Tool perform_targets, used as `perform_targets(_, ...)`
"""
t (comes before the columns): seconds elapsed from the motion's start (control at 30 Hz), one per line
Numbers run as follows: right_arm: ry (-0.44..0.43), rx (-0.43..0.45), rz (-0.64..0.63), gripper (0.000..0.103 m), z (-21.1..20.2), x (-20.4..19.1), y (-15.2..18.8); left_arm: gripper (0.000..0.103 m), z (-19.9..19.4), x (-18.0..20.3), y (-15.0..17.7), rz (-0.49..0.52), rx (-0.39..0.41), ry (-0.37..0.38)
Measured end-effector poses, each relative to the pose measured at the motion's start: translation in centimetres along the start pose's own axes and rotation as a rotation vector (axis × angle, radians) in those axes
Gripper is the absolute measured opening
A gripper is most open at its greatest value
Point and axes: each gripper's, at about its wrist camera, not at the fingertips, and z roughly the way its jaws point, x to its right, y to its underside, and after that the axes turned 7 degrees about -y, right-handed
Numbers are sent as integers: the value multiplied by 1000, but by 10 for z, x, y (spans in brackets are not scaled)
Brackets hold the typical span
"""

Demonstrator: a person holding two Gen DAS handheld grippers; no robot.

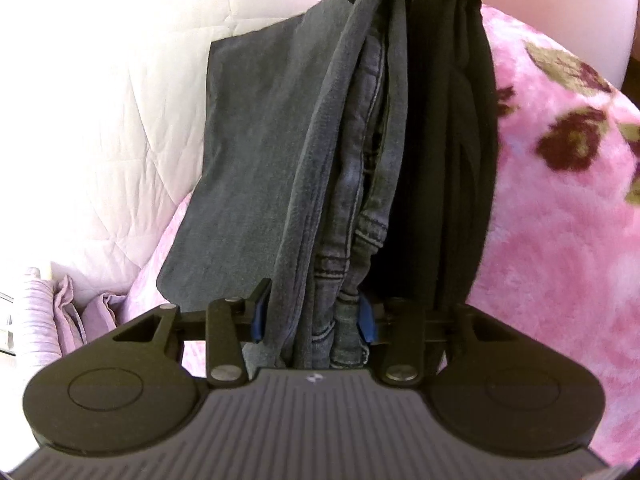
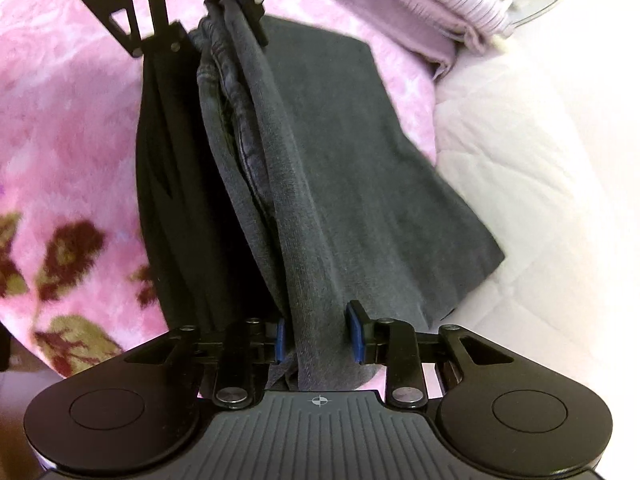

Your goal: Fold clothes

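A: Status of the fold? Where is the garment?

B: The grey jeans (image 1: pixel 352 168) hang lifted between the two grippers, gathered into a long doubled band. One broad panel drapes down to the side onto the pink floral blanket (image 1: pixel 568 208) on the bed. So I judge a lengthwise fold is in place and the piece is mid-carry, not laid down.

A: Grip, left side?

B: Left gripper (image 1: pixel 314 318) has the bunched denim seams between its blue pads; fingers (image 1: pixel 258 314) closed in on the cloth, pinching it. From the right wrist view the same gripper (image 2: pixel 224 12) shows at the far end of the band.

A: Right side?

B: Right gripper (image 2: pixel 320 334) has the grey cloth running between its pads. The inner pad touches the fabric; at the outer pad I see a sliver of gap, so I cannot tell whether the pinch is firm. A black layer (image 2: pixel 176 184) hangs alongside; same garment or another, unclear.

A: Remaining work?

B: Judgement only: lower the band flat onto the blanket, fold it crosswise, smooth it. A lilac garment (image 2: pixel 404 12) lies folded near the white quilt (image 2: pixel 532 152), seemingly finished already.
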Motion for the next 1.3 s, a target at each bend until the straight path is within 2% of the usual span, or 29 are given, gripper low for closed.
perform_targets(0.13, -7, -23, -8, 29, 11, -12, 5, 38, 6, 8, 1, 18, -11, 8)
perform_targets(0.33, 54, -17, -60, 33, 11, -25, 10, 40, 7, 9, 1, 45, -16, -7)
perform_targets(0.4, 57, -19, -48, 34, 5, -26, 10, 44, 1, 2, 3, 33, -13, 7)
perform_targets(0.53, -9, -8, 30, 35, -24, -28, 20, 45, -21, -21, 15, -46, 3, 47)
perform_targets(0.63, -86, 29, 170, 35, -52, -19, 28, 44, -47, -42, 20, -196, -1, 95)
perform_targets(0.77, -120, 169, 389, 35, -86, 11, 30, 44, -80, -76, 32, -405, -20, 46)
perform_targets(0.87, -101, 213, 512, 35, -76, 31, 26, 44, -75, -96, 20, -484, -42, -4)
perform_targets(0.97, -137, 204, 676, 34, -50, 47, 24, 41, -51, -100, 0, -567, -50, 61)
perform_targets(1.0, -160, 196, 725, 33, -42, 49, 25, 41, -37, -96, -6, -572, -66, 106)
perform_targets(1.07, -211, 155, 798, 32, -25, 48, 29, 39, -13, -73, -8, -515, -125, 200)
perform_targets(1.17, -232, 89, 758, 32, -14, 34, 28, 40, -6, -54, 0, -494, -113, 212)
perform_targets(1.3, -248, 10, 707, 32, -12, 28, 19, 39, -4, -56, -1, -529, -118, 224)
